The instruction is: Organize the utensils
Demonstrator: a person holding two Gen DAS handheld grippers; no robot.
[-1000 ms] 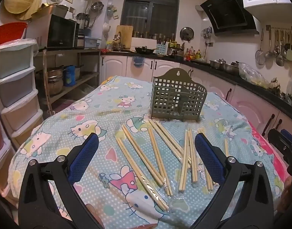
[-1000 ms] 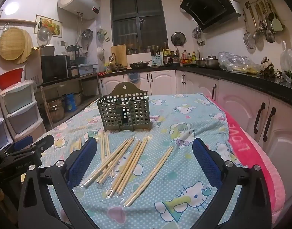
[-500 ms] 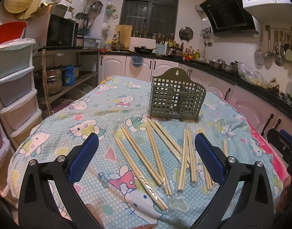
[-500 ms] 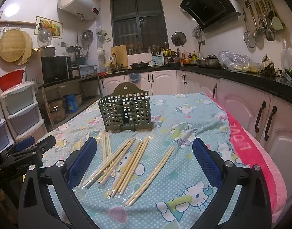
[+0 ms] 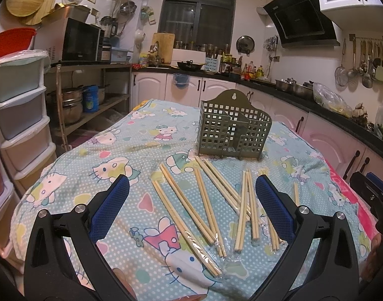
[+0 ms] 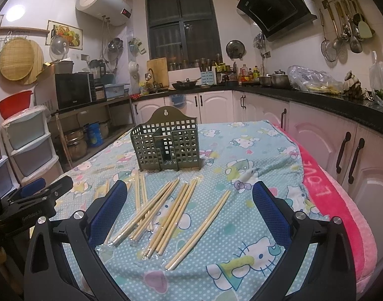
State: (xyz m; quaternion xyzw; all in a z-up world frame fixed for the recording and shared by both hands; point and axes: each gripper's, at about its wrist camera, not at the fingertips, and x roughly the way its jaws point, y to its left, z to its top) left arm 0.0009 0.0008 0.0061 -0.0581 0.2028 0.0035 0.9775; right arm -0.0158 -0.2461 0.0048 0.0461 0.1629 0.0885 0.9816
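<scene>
Several pairs of wooden chopsticks (image 5: 206,200) in clear wrappers lie scattered on the Hello Kitty tablecloth (image 5: 96,155); they also show in the right wrist view (image 6: 166,210). A green perforated utensil holder (image 5: 232,131) stands upright behind them, empty as far as I can see, and appears in the right wrist view (image 6: 167,144) too. My left gripper (image 5: 191,193) is open and empty above the near chopsticks. My right gripper (image 6: 189,198) is open and empty above its side of the pile. The left gripper (image 6: 33,195) shows at the right view's left edge.
A pink blanket edge (image 6: 337,200) runs along the table's right side, next to white cabinets (image 6: 354,155). Plastic drawers (image 5: 18,115) stand left of the table. Kitchen counters with pots line the back and right walls.
Both grippers have drifted slightly; the holder and chopsticks sit a little differently in view. Nothing was grasped or moved on the table.
</scene>
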